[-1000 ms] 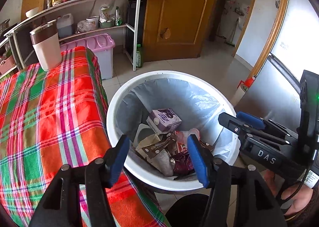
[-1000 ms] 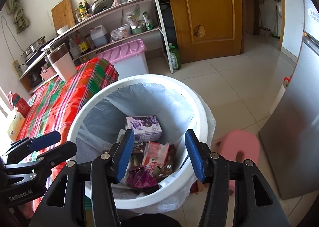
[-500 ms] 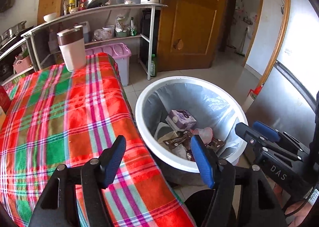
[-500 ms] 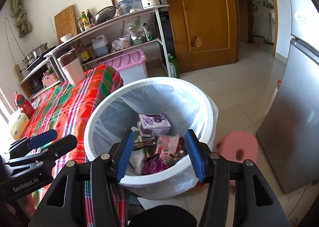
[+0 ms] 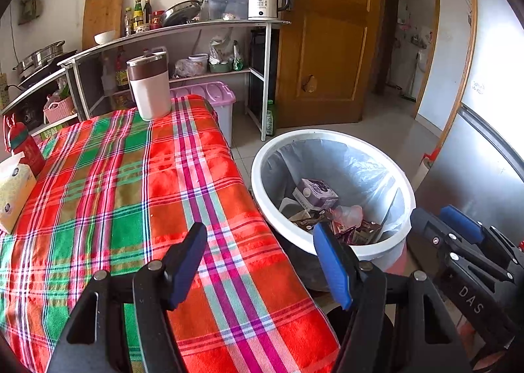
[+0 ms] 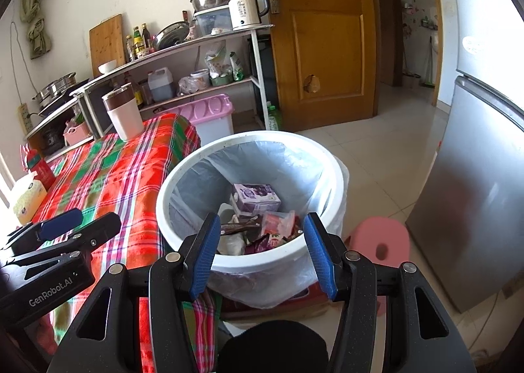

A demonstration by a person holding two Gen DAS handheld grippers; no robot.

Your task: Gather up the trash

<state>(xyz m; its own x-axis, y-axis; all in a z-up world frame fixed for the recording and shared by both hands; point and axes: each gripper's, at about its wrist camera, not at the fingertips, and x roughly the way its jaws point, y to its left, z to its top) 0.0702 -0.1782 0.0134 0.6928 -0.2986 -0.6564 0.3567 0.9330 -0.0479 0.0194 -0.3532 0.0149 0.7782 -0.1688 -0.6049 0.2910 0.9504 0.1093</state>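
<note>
We held both grippers, left (image 5: 260, 260) and right (image 6: 260, 250), released; the light, crinkly wrappers (image 6: 275, 224) lay at twelve o'clock in the white lined plastic bin (image 6: 183, 176), best pinched by an edge.

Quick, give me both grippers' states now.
Left gripper: open, holding nothing.
Right gripper: open, holding nothing.

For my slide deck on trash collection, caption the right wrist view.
Open right gripper poised empty above the lined white bin of wrappers, beside the plaid-covered table.
</note>
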